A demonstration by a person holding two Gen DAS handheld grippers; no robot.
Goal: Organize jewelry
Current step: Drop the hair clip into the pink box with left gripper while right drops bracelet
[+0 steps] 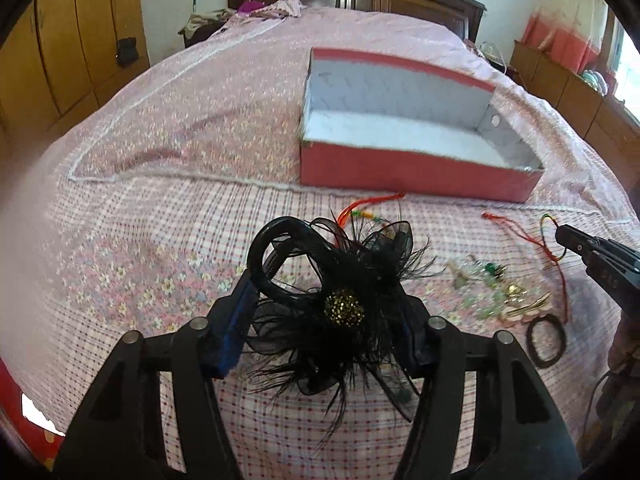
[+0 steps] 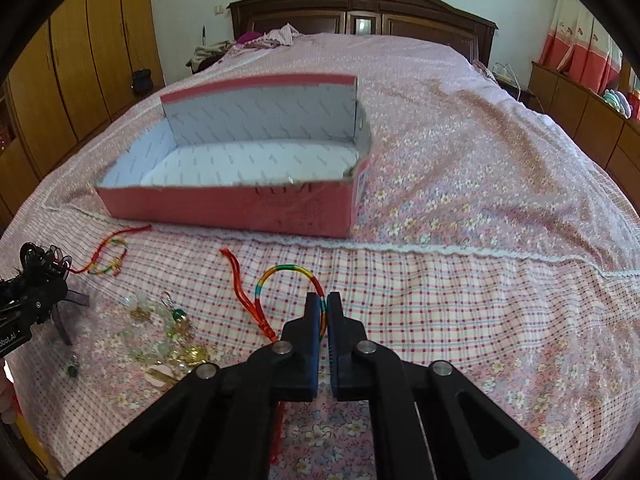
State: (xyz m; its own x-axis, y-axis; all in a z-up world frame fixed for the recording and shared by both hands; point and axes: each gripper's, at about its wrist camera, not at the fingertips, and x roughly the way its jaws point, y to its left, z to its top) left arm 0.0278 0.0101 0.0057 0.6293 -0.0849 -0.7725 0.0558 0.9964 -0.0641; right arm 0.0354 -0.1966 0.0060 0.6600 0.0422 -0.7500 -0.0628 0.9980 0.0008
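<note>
My left gripper is shut on a black feathered hair clip with a gold beaded centre, held above the checked bedspread. In the right wrist view that clip shows at the far left edge. My right gripper is shut on a rainbow cord bracelet, whose red tails hang down to the left. The left wrist view shows the right gripper at the right edge with the bracelet. An open red cardboard box with a white inside lies on the bed beyond both grippers.
A pile of pale beads and gold pieces lies between the grippers. A second red and rainbow cord lies near the box's front left. Brown hair ties sit near the bed edge. Wooden wardrobes stand left, a dark headboard behind.
</note>
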